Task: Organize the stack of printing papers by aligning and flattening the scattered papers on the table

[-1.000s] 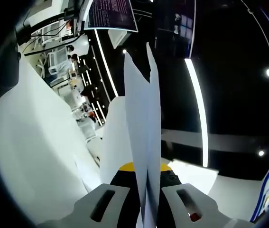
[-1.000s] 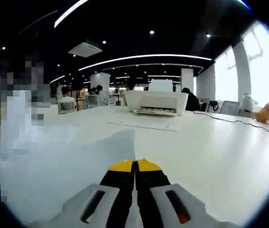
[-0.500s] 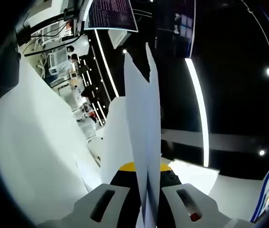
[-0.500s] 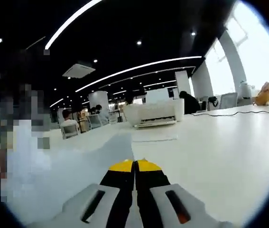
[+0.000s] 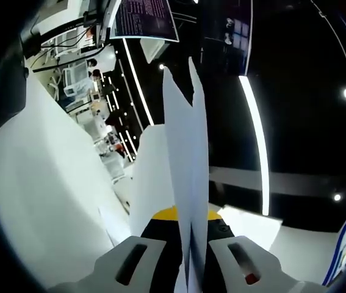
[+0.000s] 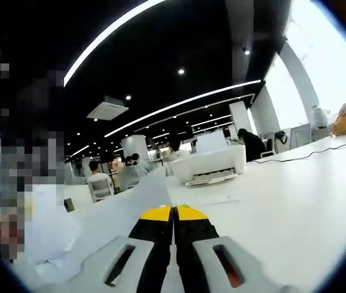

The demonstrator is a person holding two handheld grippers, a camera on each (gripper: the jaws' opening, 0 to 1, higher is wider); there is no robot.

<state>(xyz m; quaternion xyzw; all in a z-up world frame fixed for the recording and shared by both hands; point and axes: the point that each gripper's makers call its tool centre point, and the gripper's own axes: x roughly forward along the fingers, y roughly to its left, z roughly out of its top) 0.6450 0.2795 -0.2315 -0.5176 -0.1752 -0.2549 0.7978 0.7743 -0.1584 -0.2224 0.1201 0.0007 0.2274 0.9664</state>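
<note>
In the left gripper view, my left gripper [image 5: 188, 221] is shut on white printing papers [image 5: 188, 146]. They stand edge-on and rise straight up from between the jaws, with two uneven top corners. A broad white sheet [image 5: 44, 195] spreads to the left of them. In the right gripper view, my right gripper [image 6: 174, 211] has its yellow-tipped jaws pressed together on the edge of a pale sheet [image 6: 121, 213], which slopes away up and to the left over the white table [image 6: 295, 189].
A white printer [image 6: 209, 168] stands on the table beyond the right gripper, with a loose sheet [image 6: 212, 199] lying before it. A thin cable [image 6: 310, 154] runs toward an orange object [image 6: 343, 118] at far right. People sit in the background. A screen [image 5: 142, 18] hangs above.
The right gripper view has tilted upward, showing more ceiling, and the sheet in its jaws has risen with it. The left gripper and its papers have barely shifted.
</note>
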